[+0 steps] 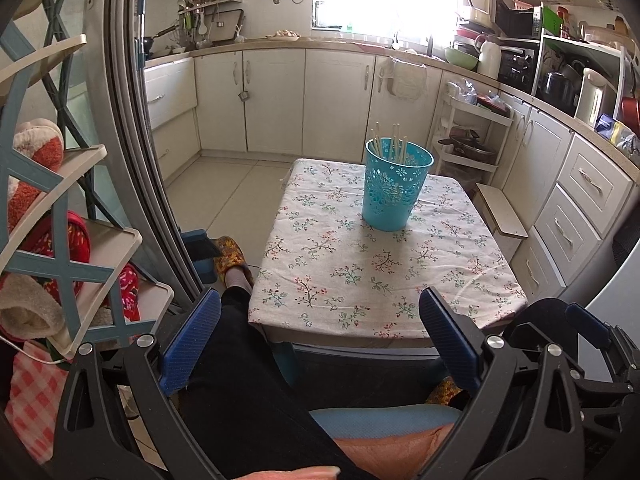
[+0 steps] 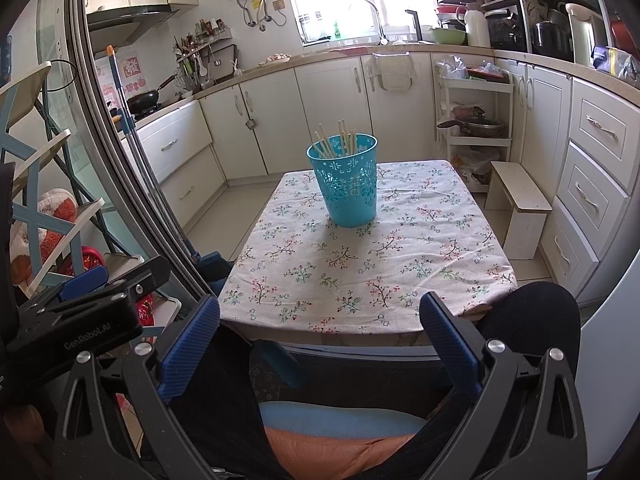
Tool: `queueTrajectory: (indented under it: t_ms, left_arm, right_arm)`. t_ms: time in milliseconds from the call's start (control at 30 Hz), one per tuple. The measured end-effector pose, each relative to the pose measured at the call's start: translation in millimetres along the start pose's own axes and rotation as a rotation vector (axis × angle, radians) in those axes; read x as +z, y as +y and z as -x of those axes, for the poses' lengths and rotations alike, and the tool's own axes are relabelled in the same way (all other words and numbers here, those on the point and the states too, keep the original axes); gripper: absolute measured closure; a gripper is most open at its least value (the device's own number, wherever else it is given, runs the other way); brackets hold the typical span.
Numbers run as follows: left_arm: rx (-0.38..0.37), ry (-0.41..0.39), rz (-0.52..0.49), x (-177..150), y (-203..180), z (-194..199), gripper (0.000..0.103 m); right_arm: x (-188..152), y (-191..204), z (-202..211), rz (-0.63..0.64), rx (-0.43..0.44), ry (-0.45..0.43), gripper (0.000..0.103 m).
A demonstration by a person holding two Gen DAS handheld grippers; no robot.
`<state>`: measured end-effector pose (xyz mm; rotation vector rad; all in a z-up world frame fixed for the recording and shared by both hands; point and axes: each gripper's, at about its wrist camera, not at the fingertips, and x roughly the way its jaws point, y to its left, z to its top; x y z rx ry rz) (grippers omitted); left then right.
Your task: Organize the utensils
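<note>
A small table stands in the middle of the kitchen floor, and a perforated basket sits upright on its far half, near the middle. Chopsticks stand inside the basket, their tips rising above its rim. The near half of the table is bare. A low stool stands on the floor just right of the table, and a tiered cart stands behind the stool against the cabinets. Counters run along the far wall and down the right side. A shelf rack stands to the left. The left gripper and the right gripper hang side by side before the table's near edge, above the person's lap, jaws spread.
</note>
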<state>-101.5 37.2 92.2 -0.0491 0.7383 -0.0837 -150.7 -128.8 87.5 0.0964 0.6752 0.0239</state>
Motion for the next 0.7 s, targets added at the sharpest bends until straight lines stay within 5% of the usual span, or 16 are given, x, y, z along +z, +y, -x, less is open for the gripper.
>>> queueTrajectory:
  t_ms: [500, 700]
  left_arm:
    - [0.030, -0.029, -0.055, 5.1, 0.0, -5.8, 0.007]
    - [0.035, 0.007, -0.046, 12.9, 5.4, -24.1, 0.007]
  right_arm:
    - [7.7, -42.4, -46.8, -0.169, 0.003, 0.131, 0.007]
    - [24.9, -60.3, -100.4, -0.134, -0.098, 0.151, 0.007]
